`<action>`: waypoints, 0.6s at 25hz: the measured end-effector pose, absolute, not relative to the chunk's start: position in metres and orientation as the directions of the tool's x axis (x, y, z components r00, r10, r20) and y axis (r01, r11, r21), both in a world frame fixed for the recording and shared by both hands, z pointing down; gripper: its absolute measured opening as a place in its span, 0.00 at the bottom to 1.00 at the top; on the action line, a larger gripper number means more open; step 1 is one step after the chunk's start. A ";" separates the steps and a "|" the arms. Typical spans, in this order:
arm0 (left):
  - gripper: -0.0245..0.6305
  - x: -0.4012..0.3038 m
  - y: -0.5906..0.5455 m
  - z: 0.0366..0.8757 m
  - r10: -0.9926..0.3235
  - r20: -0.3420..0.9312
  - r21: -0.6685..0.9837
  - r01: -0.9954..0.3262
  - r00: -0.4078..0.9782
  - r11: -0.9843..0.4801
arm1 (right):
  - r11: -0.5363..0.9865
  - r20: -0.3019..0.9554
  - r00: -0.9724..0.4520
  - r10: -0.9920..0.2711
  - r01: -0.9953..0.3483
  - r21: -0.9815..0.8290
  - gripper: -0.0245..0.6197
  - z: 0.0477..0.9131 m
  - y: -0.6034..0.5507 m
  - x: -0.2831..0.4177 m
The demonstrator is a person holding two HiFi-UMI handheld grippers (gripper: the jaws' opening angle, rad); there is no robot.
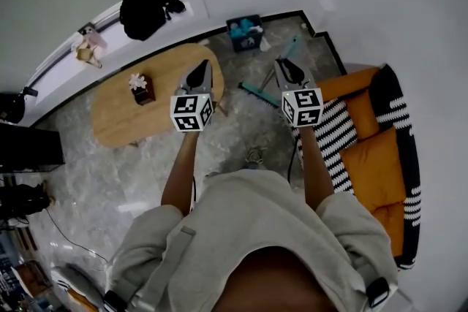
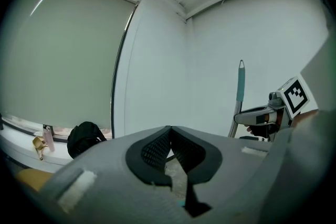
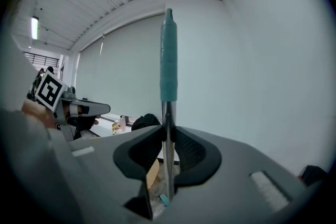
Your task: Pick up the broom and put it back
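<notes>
My right gripper (image 1: 287, 63) (image 3: 168, 136) is shut on the metal shaft of the broom (image 3: 168, 71), which stands upright between the pads with its teal grip above them. In the head view the teal broom head (image 1: 257, 93) hangs low over the marble floor, between the two grippers. The left gripper view shows the broom (image 2: 240, 86) and my right gripper (image 2: 254, 115) off to the right. My left gripper (image 1: 197, 68) (image 2: 169, 136) is shut with nothing in it, held level beside the right one.
An oval wooden table (image 1: 146, 113) with a small flower box (image 1: 141, 88) stands at the left. A teal bin (image 1: 245, 33) sits by the far wall. A black bag (image 1: 150, 7) lies on the window sill. An orange sofa with a striped blanket (image 1: 373, 150) is at the right.
</notes>
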State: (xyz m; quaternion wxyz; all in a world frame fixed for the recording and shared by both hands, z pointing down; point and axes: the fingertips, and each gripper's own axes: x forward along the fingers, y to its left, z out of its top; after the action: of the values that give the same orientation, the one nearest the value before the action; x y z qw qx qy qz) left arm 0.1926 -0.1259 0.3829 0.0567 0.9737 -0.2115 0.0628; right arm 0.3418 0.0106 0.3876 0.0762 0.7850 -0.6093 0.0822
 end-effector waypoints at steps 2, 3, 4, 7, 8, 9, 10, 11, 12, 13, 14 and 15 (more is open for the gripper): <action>0.04 0.204 -0.126 0.384 -0.407 0.150 0.078 -0.421 0.901 -0.904 | -0.230 0.215 0.229 -0.949 -0.973 0.020 0.15 0.387 0.005 0.353; 0.04 0.209 -0.128 0.384 -0.409 0.150 0.076 -0.423 0.900 -0.903 | -0.222 0.212 0.221 -0.952 -0.975 0.021 0.15 0.386 0.002 0.358; 0.04 0.214 -0.129 0.385 -0.413 0.150 0.076 -0.427 0.898 -0.901 | -0.214 0.210 0.214 -0.954 -0.977 0.022 0.15 0.385 0.000 0.363; 0.04 0.227 -0.132 0.389 -0.419 0.155 0.081 -0.434 0.895 -0.897 | -0.201 0.207 0.202 -0.957 -0.979 0.027 0.15 0.386 -0.004 0.377; 0.04 0.230 -0.134 0.390 -0.419 0.156 0.083 -0.435 0.894 -0.897 | -0.201 0.208 0.202 -0.957 -0.979 0.028 0.15 0.387 -0.006 0.381; 0.04 0.233 -0.136 0.392 -0.418 0.159 0.086 -0.435 0.894 -0.897 | -0.201 0.211 0.202 -0.956 -0.979 0.028 0.15 0.388 -0.009 0.384; 0.04 0.235 -0.140 0.394 -0.418 0.162 0.089 -0.435 0.894 -0.896 | -0.201 0.215 0.202 -0.956 -0.979 0.027 0.15 0.390 -0.012 0.386; 0.04 0.237 -0.144 0.396 -0.417 0.165 0.092 -0.435 0.894 -0.896 | -0.199 0.218 0.200 -0.955 -0.980 0.027 0.15 0.391 -0.016 0.388; 0.04 0.241 -0.148 0.398 -0.416 0.166 0.094 -0.435 0.894 -0.896 | -0.197 0.221 0.199 -0.955 -0.980 0.028 0.15 0.393 -0.019 0.391; 0.04 0.246 -0.152 0.400 -0.414 0.166 0.097 -0.433 0.895 -0.896 | -0.197 0.224 0.198 -0.954 -0.980 0.029 0.15 0.394 -0.023 0.394; 0.04 0.252 -0.155 0.402 -0.411 0.167 0.101 -0.430 0.896 -0.897 | -0.197 0.228 0.199 -0.953 -0.980 0.030 0.15 0.395 -0.026 0.398; 0.04 0.259 -0.158 0.403 -0.406 0.168 0.104 -0.425 0.898 -0.899 | -0.198 0.233 0.200 -0.952 -0.980 0.030 0.15 0.397 -0.028 0.403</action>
State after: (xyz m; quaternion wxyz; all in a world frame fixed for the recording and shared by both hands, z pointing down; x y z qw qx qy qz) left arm 0.2588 -0.1584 0.4035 0.0691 0.9718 -0.2139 0.0711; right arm 0.4027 -0.0284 0.3966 0.0859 0.7698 -0.6272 0.0812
